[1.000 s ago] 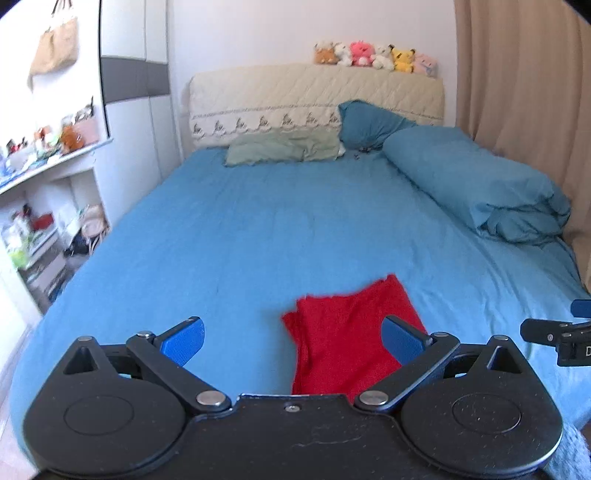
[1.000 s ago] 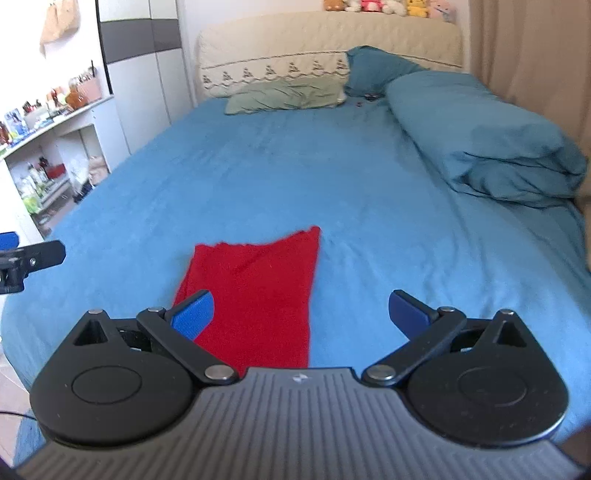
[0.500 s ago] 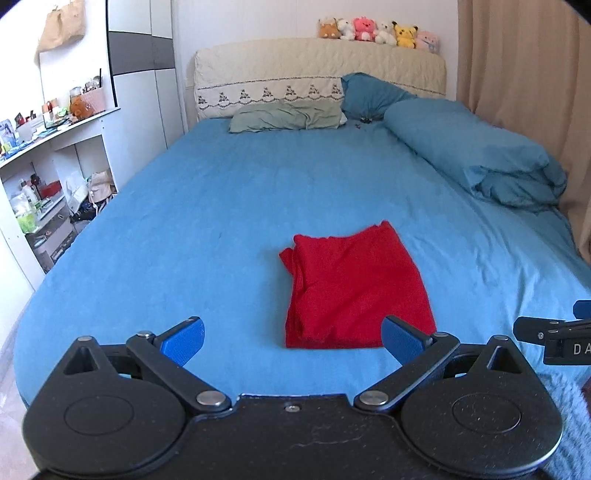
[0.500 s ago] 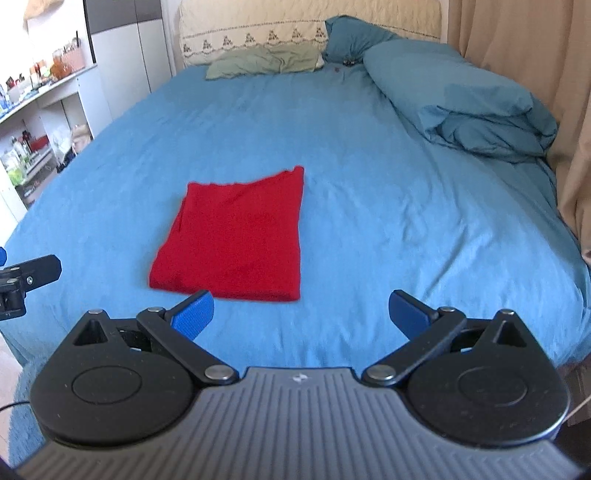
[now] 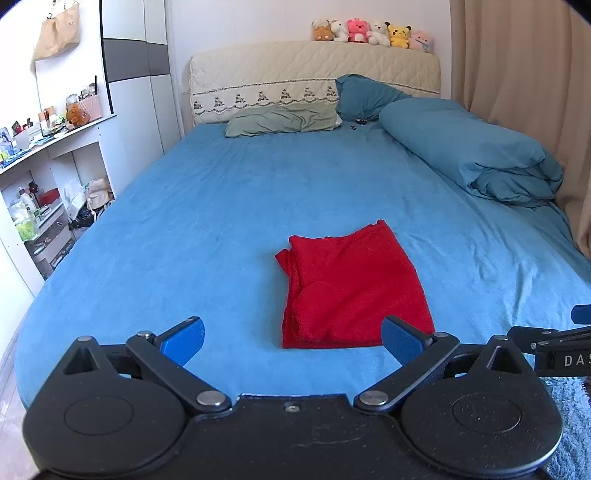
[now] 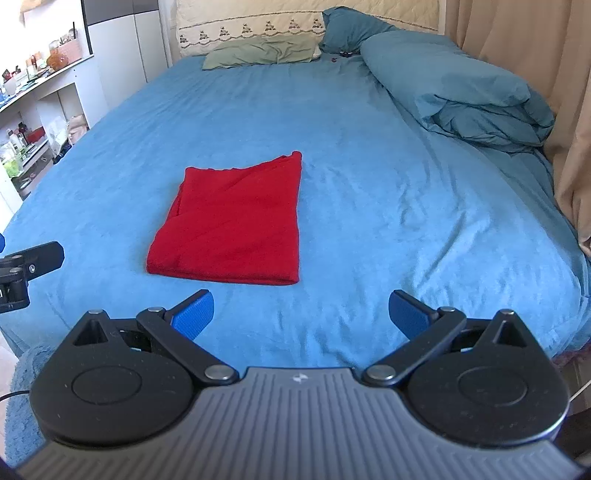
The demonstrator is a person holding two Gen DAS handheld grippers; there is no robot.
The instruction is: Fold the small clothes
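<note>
A red garment (image 5: pixel 351 288) lies folded into a flat rectangle on the blue bed sheet (image 5: pixel 207 229); it also shows in the right wrist view (image 6: pixel 236 221). My left gripper (image 5: pixel 293 341) is open and empty, held above the bed's near edge, just short of the garment's near edge. My right gripper (image 6: pixel 301 314) is open and empty, also short of the garment and a little to its right. Neither touches the cloth. Part of the right gripper (image 5: pixel 554 343) shows at the left view's right edge.
A rolled blue duvet (image 5: pixel 472 158) lies along the bed's right side by a beige curtain (image 5: pixel 524 74). Pillows (image 5: pixel 284 120) and a headboard with plush toys (image 5: pixel 369 31) stand at the far end. White shelves (image 5: pixel 40 177) with clutter stand left.
Both grippers have drawn back and up from the garment toward the bed's near edge. The whole folded garment now shows in front of them. Both stayed open.
</note>
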